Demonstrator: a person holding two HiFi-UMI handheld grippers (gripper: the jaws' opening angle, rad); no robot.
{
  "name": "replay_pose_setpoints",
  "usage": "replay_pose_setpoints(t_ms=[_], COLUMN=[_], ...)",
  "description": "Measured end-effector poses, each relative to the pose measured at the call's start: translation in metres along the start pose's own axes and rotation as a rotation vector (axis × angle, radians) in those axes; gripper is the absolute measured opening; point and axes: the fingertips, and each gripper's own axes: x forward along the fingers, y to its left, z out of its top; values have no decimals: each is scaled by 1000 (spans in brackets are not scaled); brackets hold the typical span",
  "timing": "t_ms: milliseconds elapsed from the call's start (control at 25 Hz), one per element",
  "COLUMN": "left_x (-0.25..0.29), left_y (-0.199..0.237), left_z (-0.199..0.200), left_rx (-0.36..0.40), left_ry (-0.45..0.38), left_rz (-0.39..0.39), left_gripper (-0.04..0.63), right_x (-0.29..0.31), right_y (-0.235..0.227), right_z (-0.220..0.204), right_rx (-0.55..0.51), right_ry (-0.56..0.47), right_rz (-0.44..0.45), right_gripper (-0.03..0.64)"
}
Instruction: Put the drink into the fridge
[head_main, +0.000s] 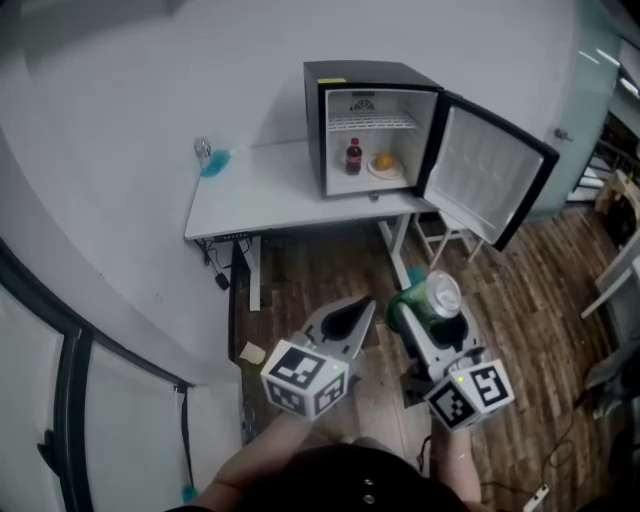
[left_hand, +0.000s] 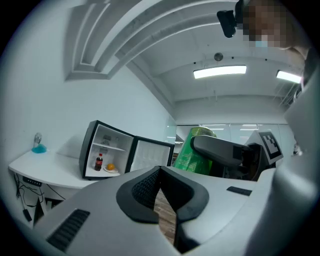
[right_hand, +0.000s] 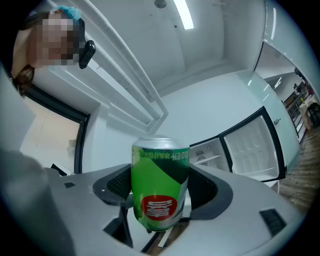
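The drink is a green can (head_main: 432, 298) with a silver top, standing upright between the jaws of my right gripper (head_main: 420, 308), which is shut on it. The right gripper view shows the can (right_hand: 160, 190) close up, with a pad on each side. My left gripper (head_main: 360, 308) hangs beside it to the left, shut and holding nothing; its tips (left_hand: 160, 170) meet. A small black fridge (head_main: 370, 130) stands on the white table (head_main: 260, 205) well ahead, its door (head_main: 490, 170) swung open to the right. In the left gripper view the can (left_hand: 192, 152) shows right of the fridge (left_hand: 105, 150).
In the fridge's lower part stand a cola bottle (head_main: 353, 157) and an orange on a plate (head_main: 384, 163), under a wire shelf. A blue object with a glass (head_main: 210, 160) sits at the table's left end. Cables (head_main: 220, 270) hang below. A white stool (head_main: 445, 235) stands under the open door.
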Motion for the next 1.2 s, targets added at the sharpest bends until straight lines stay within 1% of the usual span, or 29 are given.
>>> replay_pose_setpoints(t_ms=[240,360,600,840,1040,1200], left_x=[4,6,16,22,34,50], left_y=[-2,-2,-7,-8,-1,12], left_z=[0,1,-3,-10,-14,-16], left_rx=[-3,0,1,-1,-3,-7], left_ry=[-3,-4,-4,7,14,21], left_rz=[3,11,21,39,44,39], left_gripper=[6,6,6,6,6,6], right_x=[-2,-3,-8,-10,-1,17], right_y=[-5,-11,-24,-35,-44,-53], right_z=[-3,1,6,-2,-11,-11], right_rx=[7,26,21,34,40,35], right_ry=[12,-1,-9,16,39,36], right_rz=[-2,-4,3,9,21,25], right_gripper=[328,328,328,330,328,328])
